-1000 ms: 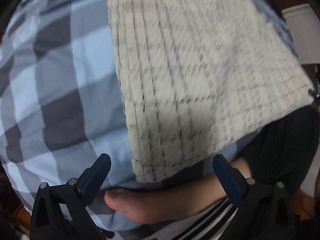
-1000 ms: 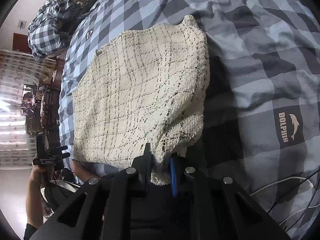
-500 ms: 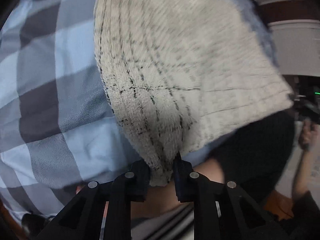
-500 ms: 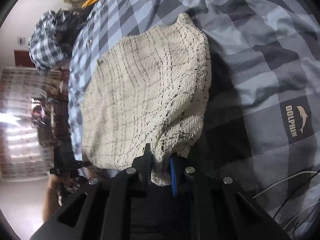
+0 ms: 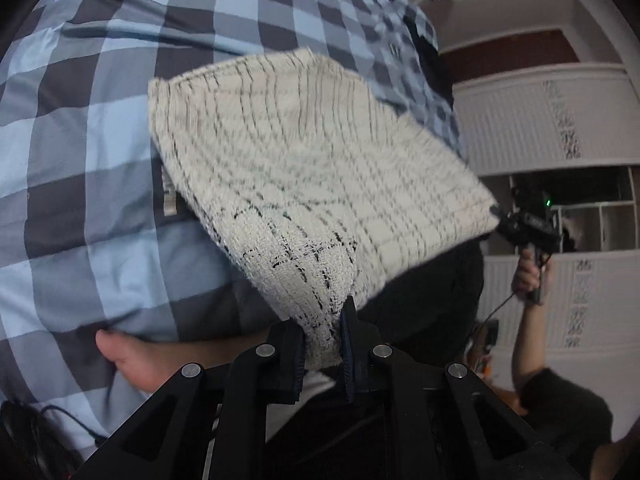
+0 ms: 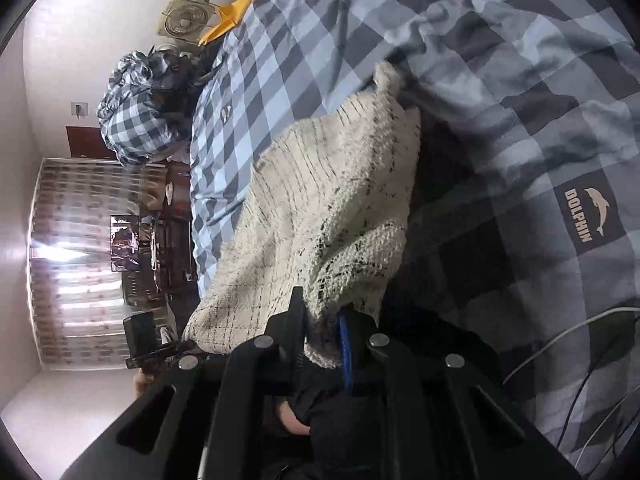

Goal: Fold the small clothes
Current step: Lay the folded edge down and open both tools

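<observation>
The cream knit garment [image 5: 304, 184] is motion-blurred across its far half, its weave unreadable there. Its near corners vanish between the jaws of both grippers. The bed cover [image 6: 520, 128] runs past the frame edges; the label [image 5: 169, 196] beneath the garment is illegible.

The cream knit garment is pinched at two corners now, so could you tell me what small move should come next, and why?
Probably carry both held corners forward toward the far edge, folding the cream knit garment in half: the left gripper and right gripper each clamp a near corner, lifted off the checked bedcover.
</observation>
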The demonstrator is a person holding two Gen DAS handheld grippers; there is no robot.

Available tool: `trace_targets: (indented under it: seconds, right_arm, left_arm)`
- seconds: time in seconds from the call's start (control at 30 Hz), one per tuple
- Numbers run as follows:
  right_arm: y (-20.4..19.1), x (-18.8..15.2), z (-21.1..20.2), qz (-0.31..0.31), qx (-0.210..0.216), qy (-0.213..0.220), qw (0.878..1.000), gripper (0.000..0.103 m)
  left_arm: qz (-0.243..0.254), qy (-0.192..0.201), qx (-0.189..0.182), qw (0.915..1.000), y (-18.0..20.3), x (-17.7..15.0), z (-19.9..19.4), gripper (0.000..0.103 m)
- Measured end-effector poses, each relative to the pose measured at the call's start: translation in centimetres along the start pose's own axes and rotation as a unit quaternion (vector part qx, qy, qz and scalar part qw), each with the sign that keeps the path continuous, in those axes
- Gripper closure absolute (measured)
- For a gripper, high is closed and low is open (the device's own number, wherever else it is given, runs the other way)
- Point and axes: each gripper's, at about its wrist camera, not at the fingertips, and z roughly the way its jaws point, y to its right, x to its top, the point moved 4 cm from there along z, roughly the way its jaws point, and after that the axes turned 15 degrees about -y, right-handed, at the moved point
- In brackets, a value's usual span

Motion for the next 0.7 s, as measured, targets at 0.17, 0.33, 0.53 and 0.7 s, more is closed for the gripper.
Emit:
trace_targets:
  seconds: [0.17, 0.33, 0.53, 0.7]
  right_arm:
    - [1.4, 4.5, 1.0, 0.050, 0.021, 0.001, 0.999, 0.092]
    - [0.5, 12.5, 0.8, 0.073, 0.024, 0.023, 0.997, 0.093]
    - [1.1, 21.7, 2.8, 0.108, -0.025, 0.022, 0.994, 0.093]
    - [3.7, 27.3, 7.1, 0.137, -0.079, 0.005, 0.987, 0.094]
  left_arm:
    - [-0.042, 0.048, -0.061, 0.9961, -1.8, 4.5, 0.4, 0.090]
    - [-0.104, 0.129, -0.116, 0.9794, -5.0, 11.6, -2.0, 0.090]
    - [-0.188, 0.194, -0.123, 0.9549, -11.3, 19.3, -4.1, 0.090]
    - [-0.234, 0.190, -0.096, 0.9488, -15.2, 22.9, -1.7, 0.090]
